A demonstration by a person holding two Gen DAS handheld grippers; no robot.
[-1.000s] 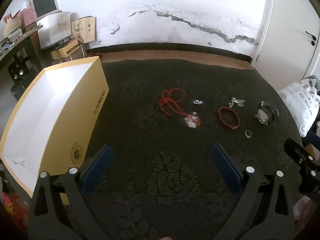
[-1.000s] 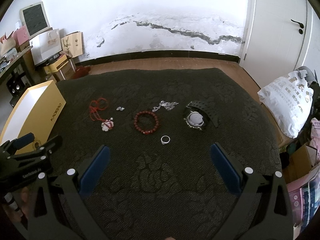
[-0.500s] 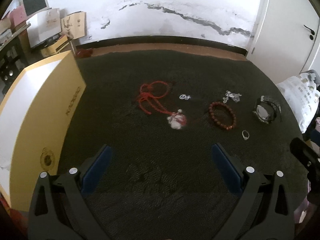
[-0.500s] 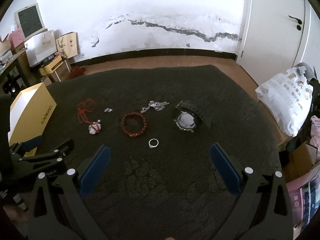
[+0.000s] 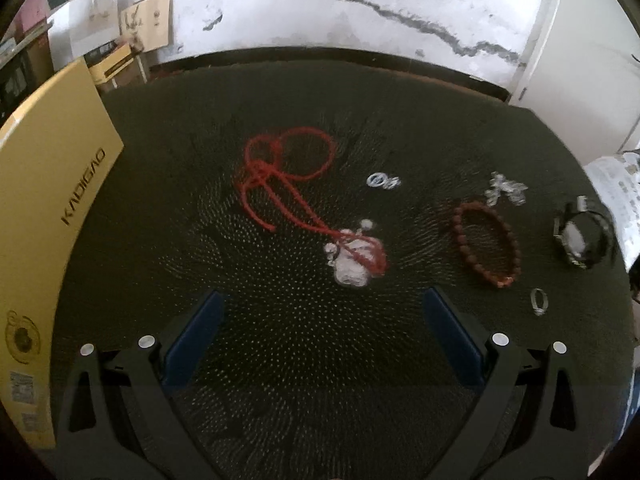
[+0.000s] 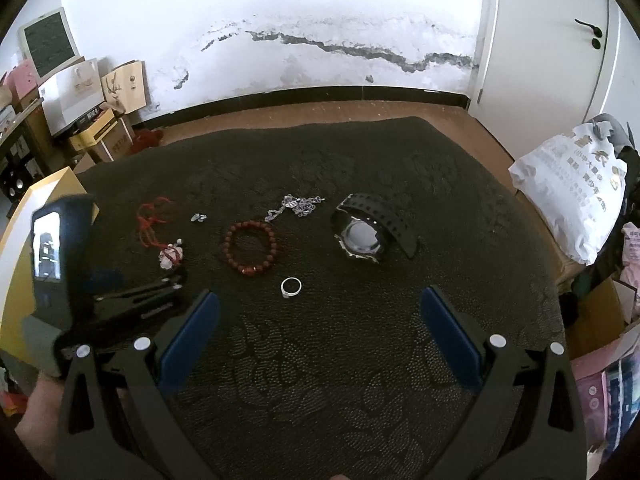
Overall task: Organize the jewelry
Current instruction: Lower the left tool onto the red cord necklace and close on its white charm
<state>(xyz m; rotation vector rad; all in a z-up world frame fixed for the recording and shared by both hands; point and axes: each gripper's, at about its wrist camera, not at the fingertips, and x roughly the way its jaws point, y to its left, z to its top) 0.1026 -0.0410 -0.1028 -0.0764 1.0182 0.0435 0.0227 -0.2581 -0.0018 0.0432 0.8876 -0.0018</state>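
Note:
Jewelry lies on a dark patterned cloth (image 5: 312,360). A red cord necklace (image 5: 280,168) with a pale pendant (image 5: 352,260) lies just ahead of my open left gripper (image 5: 320,332). To its right lie small silver earrings (image 5: 382,181), a brown bead bracelet (image 5: 486,246), a silver chain (image 5: 504,190), a watch (image 5: 580,236) and a silver ring (image 5: 538,300). In the right wrist view my open right gripper (image 6: 320,328) hovers short of the ring (image 6: 291,286), bracelet (image 6: 250,246), watch (image 6: 364,236) and chain (image 6: 298,204). The left gripper (image 6: 120,296) shows at the left there.
An open yellow box (image 5: 44,208) with a white inside stands at the cloth's left edge. A white bag (image 6: 568,196) lies at the right edge. Cartons and paper bags (image 6: 92,96) stand by the cracked wall at back left. A white door (image 6: 560,40) is at back right.
My left gripper has moved forward and right, closer to the red necklace; the yellow box has slid out to the left edge of its view. The right gripper has barely shifted.

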